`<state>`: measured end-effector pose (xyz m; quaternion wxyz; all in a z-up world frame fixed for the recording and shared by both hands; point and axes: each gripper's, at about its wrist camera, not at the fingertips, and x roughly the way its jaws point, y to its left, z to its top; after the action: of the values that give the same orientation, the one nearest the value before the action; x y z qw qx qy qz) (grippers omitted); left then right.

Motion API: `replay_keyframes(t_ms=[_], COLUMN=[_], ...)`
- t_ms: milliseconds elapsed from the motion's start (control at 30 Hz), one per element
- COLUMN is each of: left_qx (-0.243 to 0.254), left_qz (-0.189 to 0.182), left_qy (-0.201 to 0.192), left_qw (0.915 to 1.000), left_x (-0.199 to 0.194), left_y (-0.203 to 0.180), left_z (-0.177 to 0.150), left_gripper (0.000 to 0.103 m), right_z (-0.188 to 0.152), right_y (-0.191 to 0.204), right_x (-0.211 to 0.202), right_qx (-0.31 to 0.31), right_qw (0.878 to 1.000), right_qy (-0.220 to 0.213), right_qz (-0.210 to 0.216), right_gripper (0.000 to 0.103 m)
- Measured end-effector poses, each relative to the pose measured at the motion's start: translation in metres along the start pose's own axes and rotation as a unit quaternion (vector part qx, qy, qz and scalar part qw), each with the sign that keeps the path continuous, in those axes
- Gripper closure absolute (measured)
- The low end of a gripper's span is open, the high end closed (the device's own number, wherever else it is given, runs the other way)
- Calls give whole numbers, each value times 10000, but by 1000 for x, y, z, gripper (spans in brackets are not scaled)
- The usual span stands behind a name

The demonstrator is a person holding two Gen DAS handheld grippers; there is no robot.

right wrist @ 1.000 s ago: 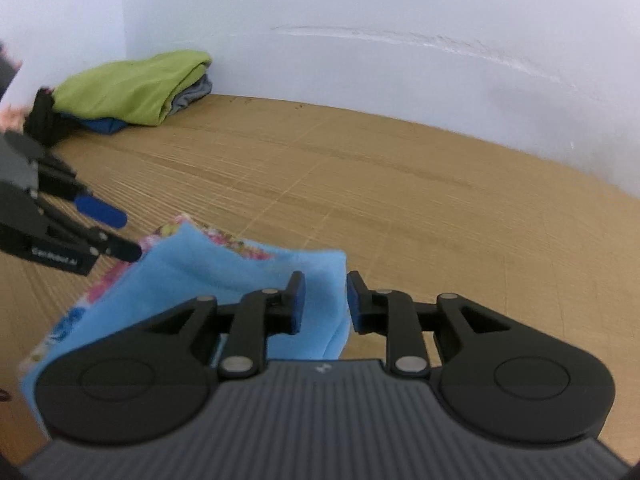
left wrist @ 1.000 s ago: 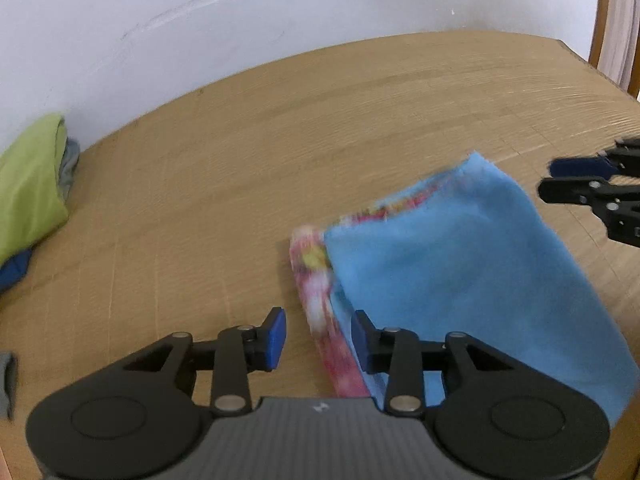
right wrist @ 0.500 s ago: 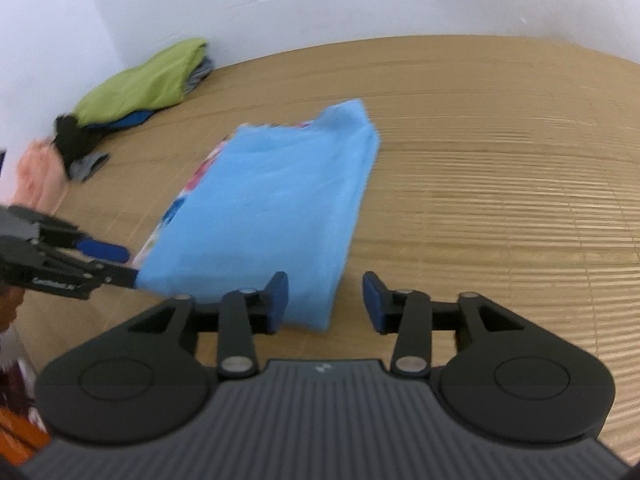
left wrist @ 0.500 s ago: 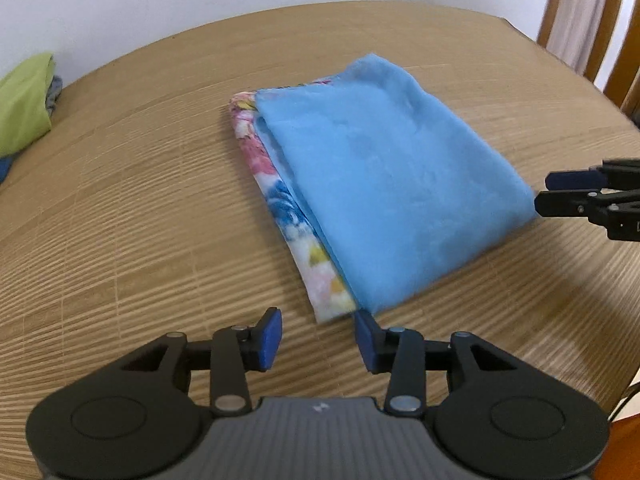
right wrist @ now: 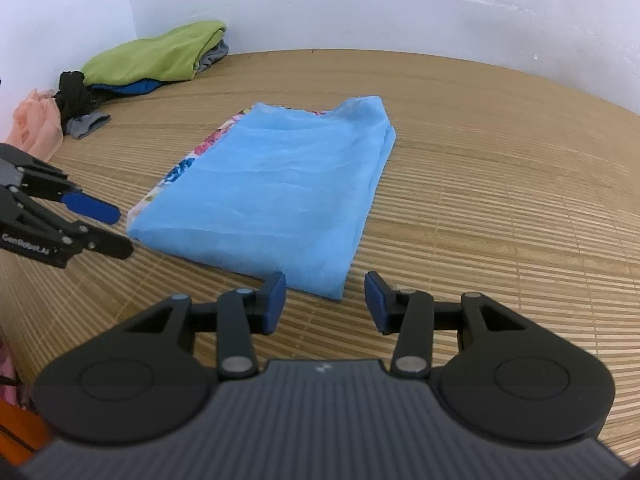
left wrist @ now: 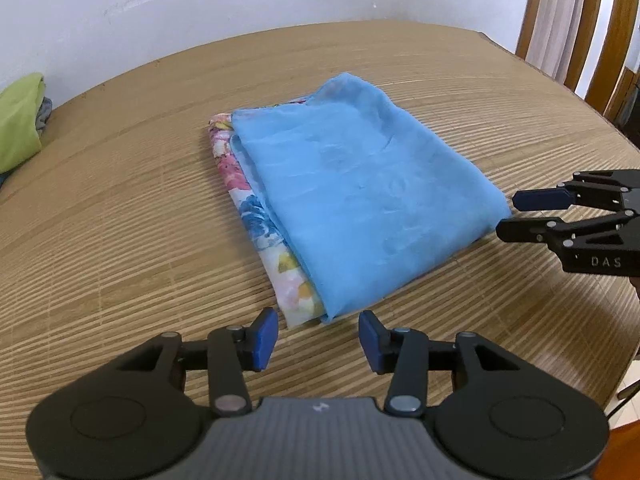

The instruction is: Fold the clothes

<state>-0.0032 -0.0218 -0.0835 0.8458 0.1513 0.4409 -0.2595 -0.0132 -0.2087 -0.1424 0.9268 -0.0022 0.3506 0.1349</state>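
A folded blue garment with a floral layer showing along its left edge lies flat on the bamboo mat. My left gripper hovers just short of the garment's near left corner; its jaws are opening and nothing is between them. My right gripper stands open just short of the near right corner of the garment, also empty. The right gripper shows at the right edge of the left wrist view, the left gripper at the left of the right wrist view.
A pile of folded clothes with a green one on top sits in the far left corner by the white wall. Black, grey and peach clothes lie beside it. A wooden chair back stands beyond the mat's right edge.
Both grippers pulled back toward me from over the garment and widened their jaws. The blue garment now lies flat and folded, free of both grippers.
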Motion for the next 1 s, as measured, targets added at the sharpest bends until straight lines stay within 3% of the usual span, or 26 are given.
replay_keyframes(t_ms=[133,600,700,733,767,867,1000], left_qx=[-8,-23,106,138,108,28,-32], left_qz=[126,-238,-361,-382,-385,-362,-516], left_qy=[-63,-215,-263,-229,-167,10,113], left_qw=[9999,9995,9989,9989,9991,9993,9986], left_x=[9,21,20,20,20,18,-3], left_y=[-2,1,-4,-5,-6,-8,-6], left_z=[2,7,9,11,13,16,12], left_gripper=[50,37,69,85,91,94,95], right_z=[1,0,0,1,1,4,9], right_y=[1,-2,-4,-5,-5,-7,-3], right_x=[5,11,12,12,12,9,-9], right_qx=[-70,-352,-346,-346,-324,-237,-295], right_qw=[9999,9980,9977,9976,9975,9970,9947], right_qy=[-43,-180,-248,-273,-304,-395,-454], right_qz=[64,490,524,528,542,627,873], right_gripper=[57,56,58,65,81,96,98])
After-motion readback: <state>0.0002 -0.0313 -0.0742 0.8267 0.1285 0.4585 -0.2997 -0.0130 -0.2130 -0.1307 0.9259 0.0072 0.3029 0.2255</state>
